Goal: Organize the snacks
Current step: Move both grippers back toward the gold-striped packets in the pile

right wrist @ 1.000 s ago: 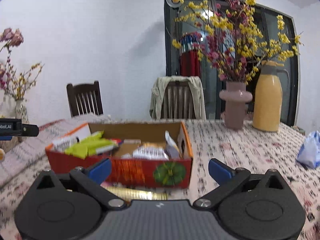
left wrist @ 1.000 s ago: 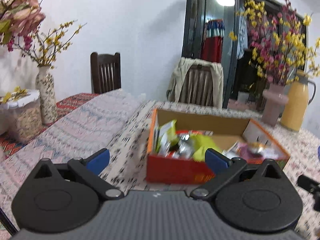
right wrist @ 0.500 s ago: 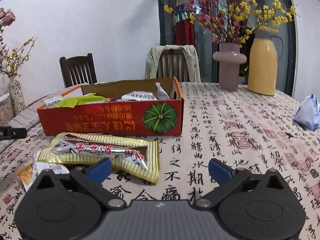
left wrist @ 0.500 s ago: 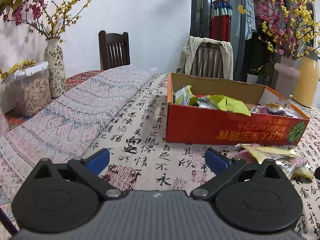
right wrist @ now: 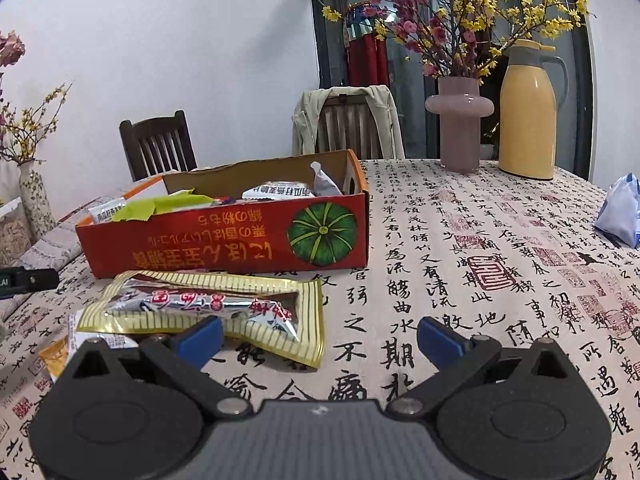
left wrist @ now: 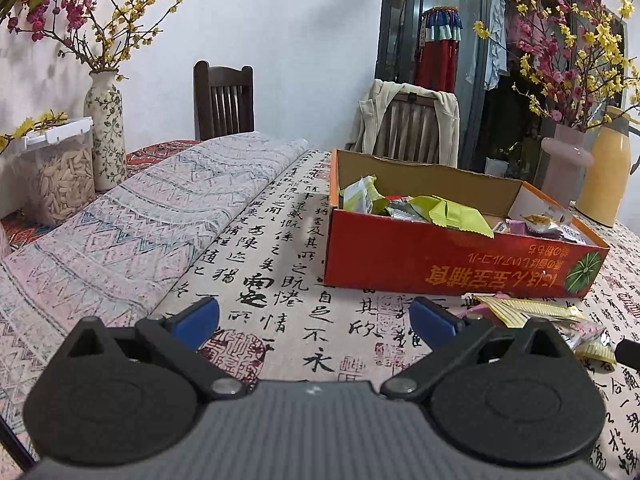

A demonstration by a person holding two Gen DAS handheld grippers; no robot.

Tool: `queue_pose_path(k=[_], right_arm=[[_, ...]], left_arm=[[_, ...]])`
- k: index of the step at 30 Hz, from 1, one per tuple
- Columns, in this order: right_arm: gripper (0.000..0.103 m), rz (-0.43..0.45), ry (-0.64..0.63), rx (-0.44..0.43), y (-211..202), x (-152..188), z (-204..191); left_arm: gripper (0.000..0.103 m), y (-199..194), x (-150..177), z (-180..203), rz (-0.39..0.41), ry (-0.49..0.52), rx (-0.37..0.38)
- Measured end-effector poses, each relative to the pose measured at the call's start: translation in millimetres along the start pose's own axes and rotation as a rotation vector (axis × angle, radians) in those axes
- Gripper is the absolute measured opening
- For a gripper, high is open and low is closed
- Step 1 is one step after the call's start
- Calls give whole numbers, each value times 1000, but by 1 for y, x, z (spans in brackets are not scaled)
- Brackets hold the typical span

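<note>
A red cardboard box (left wrist: 448, 264) (right wrist: 224, 240) with a pumpkin print lies on the calligraphy tablecloth, holding several snack packets. In front of it lies a gold-striped snack packet (right wrist: 216, 308) (left wrist: 528, 310), with smaller packets (right wrist: 56, 354) beside it. My left gripper (left wrist: 314, 318) hovers open low over bare cloth, left of the loose packets and short of the box. My right gripper (right wrist: 320, 338) is open too, its left finger (right wrist: 200, 336) just in front of the gold packet's near edge. Nothing is held by either.
A folded patterned cloth (left wrist: 132, 236), a jar of seeds (left wrist: 60, 176) and a flower vase (left wrist: 106, 132) stand at the left. A pink vase (right wrist: 460, 128), a yellow jug (right wrist: 528, 116) and a blue-white bag (right wrist: 620, 212) are at the right. Chairs (right wrist: 160, 144) line the far edge.
Both grippers have dropped down toward the table and pulled back from the box. The loose packets in front of the box have come into view. Both stayed open.
</note>
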State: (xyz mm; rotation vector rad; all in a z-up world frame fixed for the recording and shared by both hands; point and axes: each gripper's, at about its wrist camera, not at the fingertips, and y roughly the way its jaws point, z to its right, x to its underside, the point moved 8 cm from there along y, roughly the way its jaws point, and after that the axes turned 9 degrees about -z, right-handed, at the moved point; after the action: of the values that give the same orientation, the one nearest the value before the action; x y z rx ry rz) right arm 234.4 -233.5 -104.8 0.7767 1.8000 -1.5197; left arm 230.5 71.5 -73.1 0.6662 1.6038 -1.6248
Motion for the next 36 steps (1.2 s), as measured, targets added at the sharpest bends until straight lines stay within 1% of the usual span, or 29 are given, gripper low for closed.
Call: queue_pose_path(k=[11, 16, 20, 22, 29, 32, 36], right_arm=[[103, -12, 25, 5, 3, 0, 3], [103, -21, 29, 13, 4, 0, 4], [103, -29, 8, 59, 4, 0, 2], [103, -21, 4, 65, 0, -1, -2], [103, 4, -19, 19, -8, -17, -30], [103, 7, -4, 9, -3, -31, -42], [103, -10, 7, 24, 13, -46, -59]], left_arm=[[103, -3, -1, -3, 23, -25, 10], [103, -3, -1, -5, 20, -35, 19], [103, -1, 0, -6, 12, -46, 31], [103, -1, 0, -7, 8, -51, 38], [103, -2, 0, -8, 13, -58, 56], [103, -2, -1, -8, 14, -61, 59], [103, -1, -1, -9, 8, -68, 62]])
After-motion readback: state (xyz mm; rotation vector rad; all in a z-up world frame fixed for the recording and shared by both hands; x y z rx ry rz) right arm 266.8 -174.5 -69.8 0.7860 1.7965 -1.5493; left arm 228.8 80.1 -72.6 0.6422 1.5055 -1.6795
